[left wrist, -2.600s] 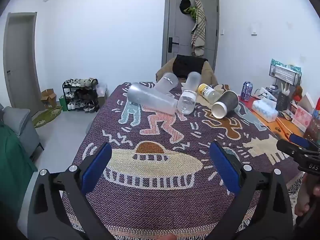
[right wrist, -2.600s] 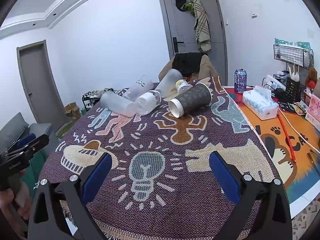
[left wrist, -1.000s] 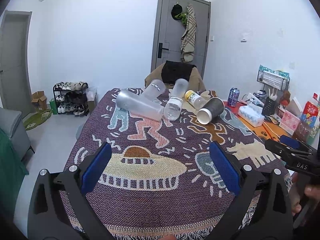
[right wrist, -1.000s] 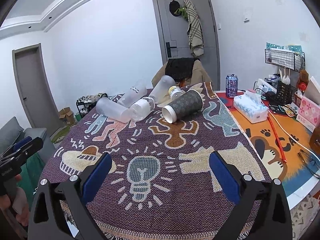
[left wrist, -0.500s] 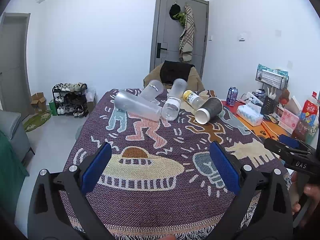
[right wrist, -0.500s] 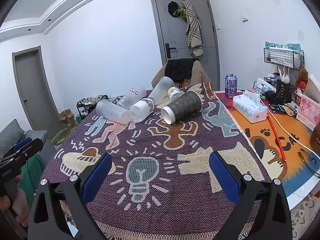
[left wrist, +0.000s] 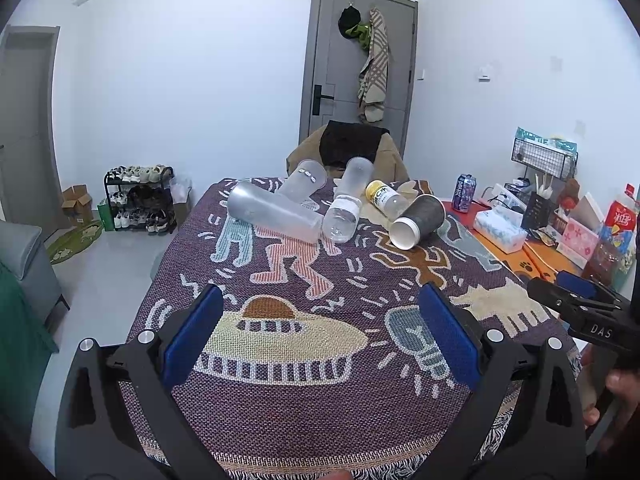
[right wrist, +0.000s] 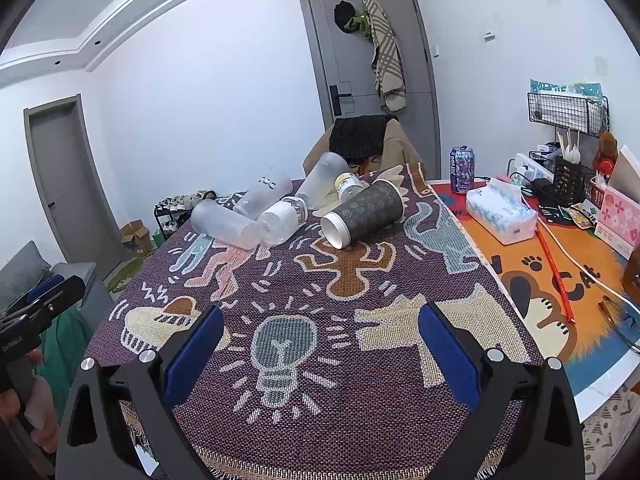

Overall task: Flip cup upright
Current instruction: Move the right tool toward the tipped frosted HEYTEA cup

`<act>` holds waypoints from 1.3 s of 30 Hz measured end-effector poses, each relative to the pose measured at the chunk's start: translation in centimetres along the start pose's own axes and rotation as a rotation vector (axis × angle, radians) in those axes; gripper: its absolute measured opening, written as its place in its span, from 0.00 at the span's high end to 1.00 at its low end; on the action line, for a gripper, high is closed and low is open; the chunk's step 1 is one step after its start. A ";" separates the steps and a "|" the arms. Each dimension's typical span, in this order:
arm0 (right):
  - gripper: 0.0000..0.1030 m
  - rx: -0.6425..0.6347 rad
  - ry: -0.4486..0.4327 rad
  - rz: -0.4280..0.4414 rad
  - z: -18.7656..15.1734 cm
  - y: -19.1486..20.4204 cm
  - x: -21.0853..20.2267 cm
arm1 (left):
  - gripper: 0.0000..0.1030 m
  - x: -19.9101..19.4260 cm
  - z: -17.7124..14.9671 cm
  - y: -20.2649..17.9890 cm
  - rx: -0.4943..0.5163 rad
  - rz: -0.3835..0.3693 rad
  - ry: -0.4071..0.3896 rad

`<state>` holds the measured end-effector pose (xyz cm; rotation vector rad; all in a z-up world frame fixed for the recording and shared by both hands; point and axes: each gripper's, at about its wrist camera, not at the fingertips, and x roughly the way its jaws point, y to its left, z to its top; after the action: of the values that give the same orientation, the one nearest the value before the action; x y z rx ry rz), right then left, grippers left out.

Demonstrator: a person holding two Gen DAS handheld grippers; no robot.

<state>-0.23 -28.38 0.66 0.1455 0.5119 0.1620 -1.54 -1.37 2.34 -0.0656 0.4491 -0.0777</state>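
A: Where's the paper cup point(right wrist: 363, 213)?
B: On its side at the blanket's point(right wrist: 304, 280) far end — white mouth facing near-left, bottles touching.
A: Grippers?
B: Left gripper point(left wrist: 320, 338), right gripper point(right wrist: 318, 354) — jaws spread, nothing held, bare blanket ahead.

Your left wrist camera sits low at near table edge, left of centre, facing far door point(left wrist: 356, 60) across patterned cloth point(left wrist: 304, 392). Your right wrist camera sits at same edge, further right, facing same door point(right wrist: 372, 52), taking in orange mat point(right wrist: 536, 276). Both well back from toppled cup cluster. Shared ground: cloth, dark paper cup point(left wrist: 420, 220) point(right wrist: 366, 212), tissue pack point(left wrist: 500, 230) point(right wrist: 502, 212). Each view catches other gripper at frame edge.
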 end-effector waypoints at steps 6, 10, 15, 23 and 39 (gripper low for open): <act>0.07 0.017 0.003 0.002 0.9 -0.5 0.9 | 0.05 1.1 1.0 -0.1 0.004 -0.004 0.008; 0.07 0.033 0.010 0.007 1.6 -1.1 2.0 | 0.05 2.3 2.0 -0.4 0.012 -0.005 0.018; 0.07 0.060 0.014 0.014 3.0 -2.1 3.8 | 0.05 4.3 3.7 -0.8 0.030 -0.010 0.029; 0.07 0.114 0.015 0.021 5.4 -4.2 7.7 | 0.06 8.6 6.4 -1.9 0.072 -0.018 0.057; 0.07 0.168 0.007 0.019 10.9 -8.0 12.5 | 0.06 17.7 12.4 -3.6 0.137 -0.112 0.128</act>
<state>16.86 -34.86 2.75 0.3137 0.5313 0.1376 19.59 -5.97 6.17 0.0491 0.5672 -0.2237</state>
